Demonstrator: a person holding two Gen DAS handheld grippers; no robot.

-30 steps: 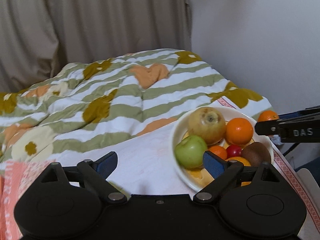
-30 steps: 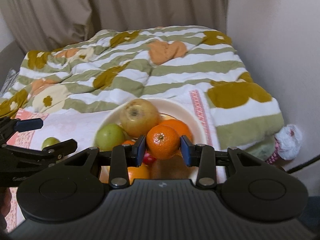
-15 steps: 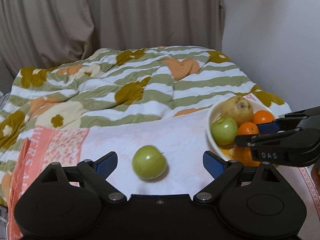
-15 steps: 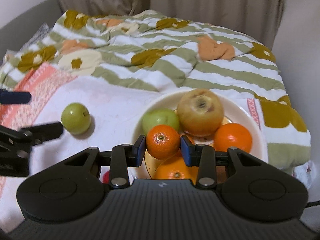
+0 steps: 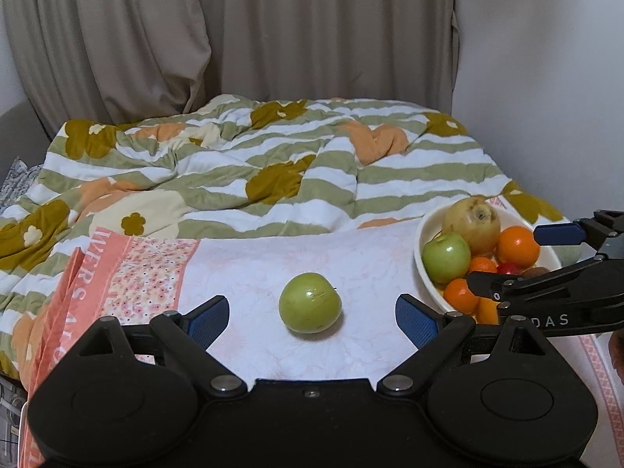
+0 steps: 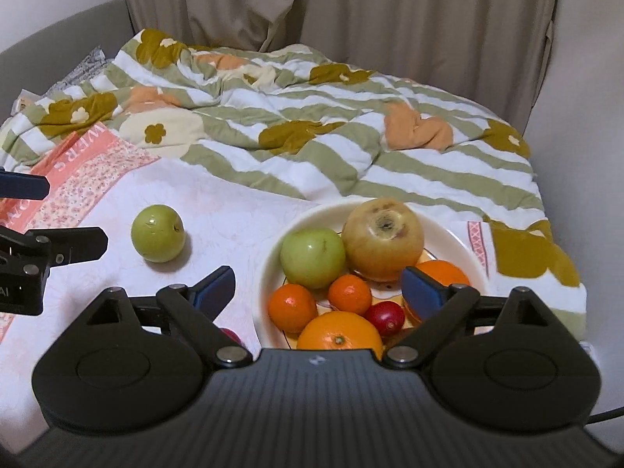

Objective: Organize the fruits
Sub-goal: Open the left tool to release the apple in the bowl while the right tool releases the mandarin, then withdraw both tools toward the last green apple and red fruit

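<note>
Left gripper (image 5: pixel 312 318) is spread wide with nothing in it, and a loose green apple (image 5: pixel 310 303) sits on the white cloth (image 5: pixel 249 273) right between its blue pads, not touching either. Right gripper (image 6: pixel 318 286) is released too, hovering over the white bowl (image 6: pixel 269 273) (tangerines, oranges, a second green apple, a yellowish pear-like fruit, something small and red). From the right wrist view the loose apple (image 6: pixel 157 233) is at about 10 o'clock from the bowl.

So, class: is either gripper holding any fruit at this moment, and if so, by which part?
Nothing is held. The left gripper is open around the loose green apple without touching it; the right gripper is open above the plate.
</note>
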